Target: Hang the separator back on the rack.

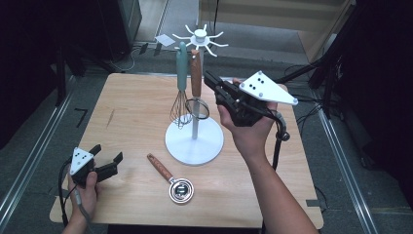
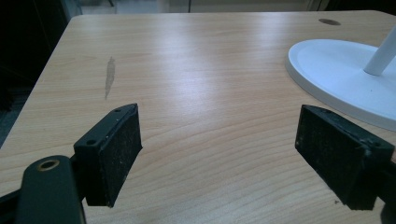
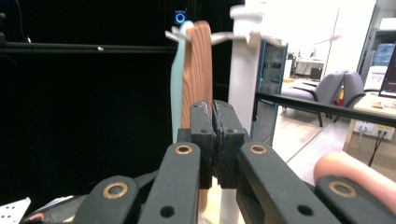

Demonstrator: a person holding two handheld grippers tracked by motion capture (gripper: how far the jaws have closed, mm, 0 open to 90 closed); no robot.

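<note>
Utensil stand inspection: right tongs closed beside hung utensils.

The wooden-handled strainer (image 1: 196,78) and teal whisk (image 1: 181,83) hang from the white stand (image 1: 194,141) at desk (image 1: 131,117) centre, keeping them upright. Right tongs (image 1: 214,83), at the stand's 3 o'clock, are pressed together on nothing visible. Left tongs (image 1: 107,155), at 8 o'clock, gape wide and empty. A second strainer (image 1: 171,179) lies at 6 o'clock.

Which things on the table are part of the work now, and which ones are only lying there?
In use: right gripper, shut; wooden-handled strainer hanging on the white rack.
Lying about: teal whisk on the rack; wooden-handled scoop; left gripper, open.
</note>
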